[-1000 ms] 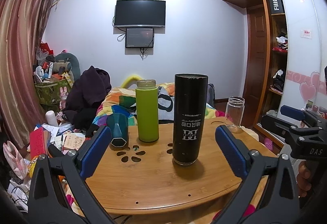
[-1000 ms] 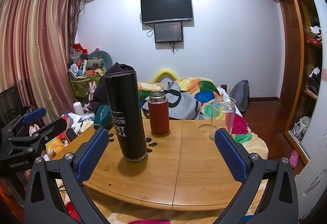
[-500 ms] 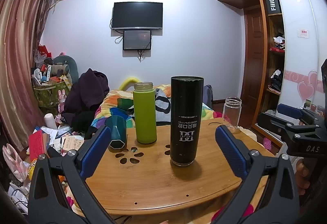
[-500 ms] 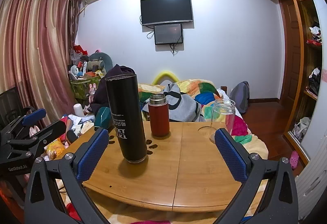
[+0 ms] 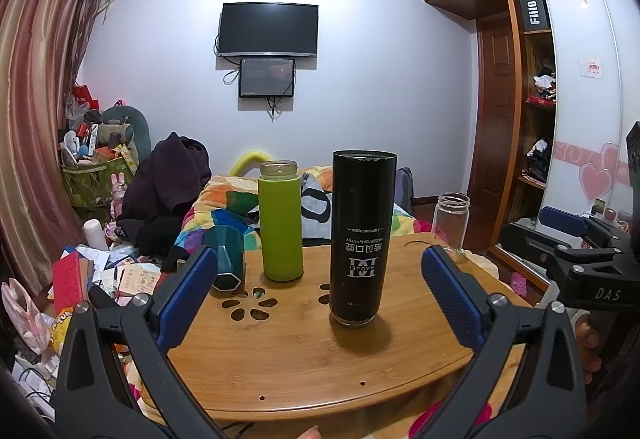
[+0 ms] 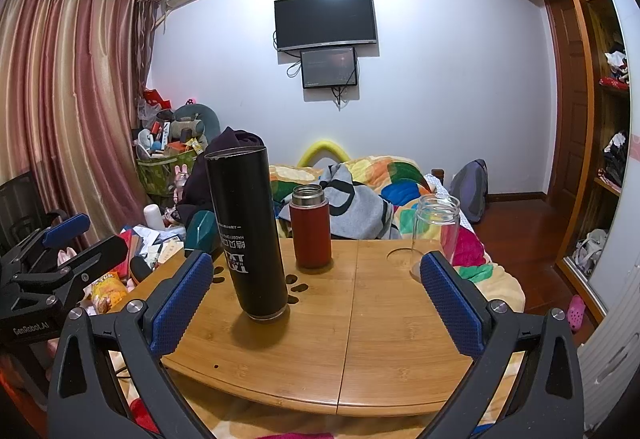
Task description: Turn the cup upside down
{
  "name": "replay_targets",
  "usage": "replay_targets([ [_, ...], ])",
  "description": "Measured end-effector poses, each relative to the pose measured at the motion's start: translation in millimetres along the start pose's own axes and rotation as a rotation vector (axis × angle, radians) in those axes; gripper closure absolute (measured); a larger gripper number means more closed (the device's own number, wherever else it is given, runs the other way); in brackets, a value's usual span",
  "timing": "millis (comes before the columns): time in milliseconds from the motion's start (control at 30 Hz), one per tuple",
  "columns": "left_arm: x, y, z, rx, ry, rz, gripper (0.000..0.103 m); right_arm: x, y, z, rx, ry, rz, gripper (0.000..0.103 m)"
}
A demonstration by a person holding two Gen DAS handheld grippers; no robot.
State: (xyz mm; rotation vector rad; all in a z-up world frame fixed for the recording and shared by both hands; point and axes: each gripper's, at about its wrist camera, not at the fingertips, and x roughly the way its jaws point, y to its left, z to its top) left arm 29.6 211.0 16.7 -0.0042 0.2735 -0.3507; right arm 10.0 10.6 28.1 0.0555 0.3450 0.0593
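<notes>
Black tumbler (image 5: 363, 239) stands on the round bamboo table (image 5: 304, 367), its printed lettering upside down, so it already rests mouth-down with the flat base on top; in the right wrist view the same cylinder (image 6: 247, 235) leans a little in the lens, left of centre.

From the left side of the left wrist view: a dark teal faceted cup (image 5: 227, 259) lies on its side at the table's edge, partly behind the left gripper's blue pad. Next comes a lime green bottle (image 5: 280, 222), upright and uncapped, behind a flower-shaped cutout (image 5: 250, 305) in the tabletop. The black tumbler is to its right and nearer the camera, apart from it. A clear glass jar (image 5: 451, 223) stands open near the far right rim.

Left gripper (image 5: 318, 293) has its jaws spread wide with nothing between them; the tumbler appears between the pads but lies beyond them, untouched. Right gripper (image 6: 316, 299) is likewise wide open and empty, short of the table's near edge. In its view a red flask (image 6: 311, 227) stands right of the tumbler, and the glass jar (image 6: 435, 235) is further right.
</notes>
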Motion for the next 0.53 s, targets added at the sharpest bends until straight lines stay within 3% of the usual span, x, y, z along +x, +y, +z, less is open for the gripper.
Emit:
replay_targets([
  [533,0.6,3.9,0.0,-0.024,0.014,-0.013,0.0,0.2,2.9,0.3,0.0,0.004,0.001,0.0],
])
